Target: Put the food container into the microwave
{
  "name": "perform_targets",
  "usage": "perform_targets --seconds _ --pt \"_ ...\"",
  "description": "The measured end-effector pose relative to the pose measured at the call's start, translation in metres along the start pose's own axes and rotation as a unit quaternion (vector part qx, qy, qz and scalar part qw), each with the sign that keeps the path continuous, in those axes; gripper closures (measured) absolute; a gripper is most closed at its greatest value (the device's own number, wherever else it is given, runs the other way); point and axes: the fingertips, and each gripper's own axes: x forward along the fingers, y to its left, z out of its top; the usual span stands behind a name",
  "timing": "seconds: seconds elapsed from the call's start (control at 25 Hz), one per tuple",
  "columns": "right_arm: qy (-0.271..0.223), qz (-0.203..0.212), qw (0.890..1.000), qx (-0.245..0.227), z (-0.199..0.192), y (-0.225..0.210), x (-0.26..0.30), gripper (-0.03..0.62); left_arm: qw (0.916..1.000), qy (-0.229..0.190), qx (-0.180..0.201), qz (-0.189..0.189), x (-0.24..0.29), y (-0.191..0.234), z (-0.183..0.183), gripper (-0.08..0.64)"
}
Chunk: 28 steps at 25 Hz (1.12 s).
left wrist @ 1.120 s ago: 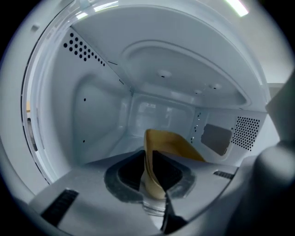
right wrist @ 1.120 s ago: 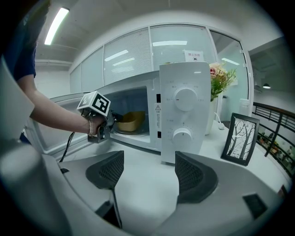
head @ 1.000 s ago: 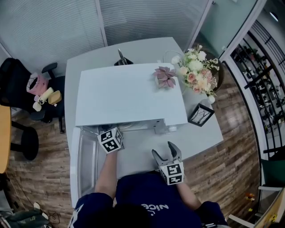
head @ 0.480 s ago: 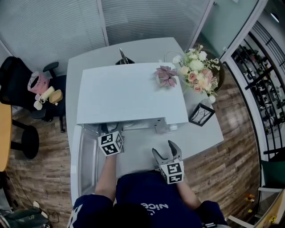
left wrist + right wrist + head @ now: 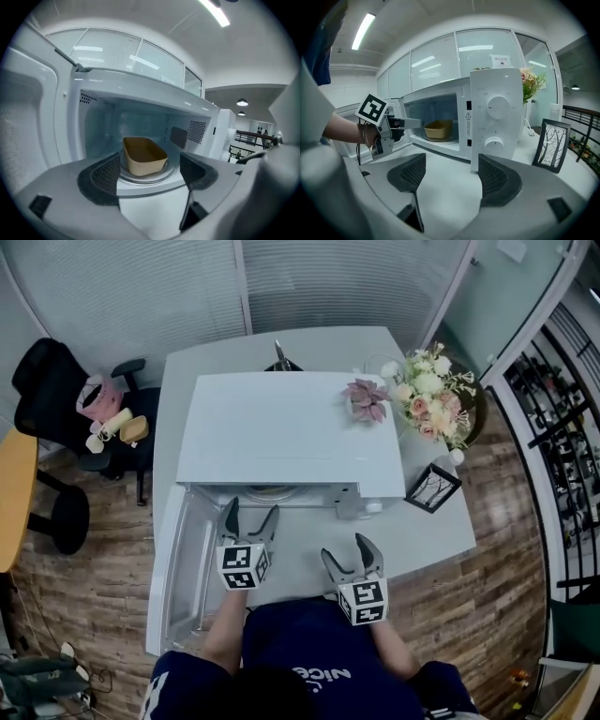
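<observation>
– Two things differ from a second ago. The left gripper (image 5: 251, 514) has come back out of the mouth of the microwave (image 5: 291, 427). Its fingers, which were nearly together, have just been opening and now stand wide apart with nothing pinched.
– So where is the food container (image 5: 144, 156)?
– Left behind inside, sitting on the round glass plate (image 5: 146, 179), at the centre of the left gripper view. In the right gripper view it shows well back in the cavity, apart from the left fingertips at the opening.
– Then the placing looks done to me.
– I'd say so. The door (image 5: 183, 568) hangs open at the lower left of the head view. Shutting it may be all that's left, though the task doesn't ask for it.
– And the right gripper (image 5: 349, 557)?
– Unmoved, low and centre over the desk (image 5: 422, 535), with its fingers spread and empty.
– What is the container made of?
– It's tan and matt and looks like pressed paper or fibre. It's a rounded oblong tub with walls flaring upward, no lid, and nothing inside that I can see. Probably light and easy to nudge.
– And the oven?
– A smooth white box with a flat top and two round knobs (image 5: 498, 105) on its panel. The finger pads are dark with a fine mesh grain.
</observation>
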Motion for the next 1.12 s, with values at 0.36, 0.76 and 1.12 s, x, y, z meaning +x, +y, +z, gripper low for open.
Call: perform_targets --seconds 0.36,0.76,1.12 --pt "-0.023 0.021 0.999 0.001 0.007 0.012 0.003 0.247 0.9988 -0.013 0.04 -0.024 -0.056 -0.028 -0.006 0.181" --pt "-0.045 0.033 0.998 -0.01 0.017 0.026 0.005 0.247 0.9992 0.005 0.039 -0.007 -0.107 -0.04 -0.038 0.181" --pt "-0.046 0.052 0.997 -0.037 0.017 0.039 0.005 0.247 0.9999 0.004 0.017 0.0 -0.115 -0.036 -0.035 0.187"
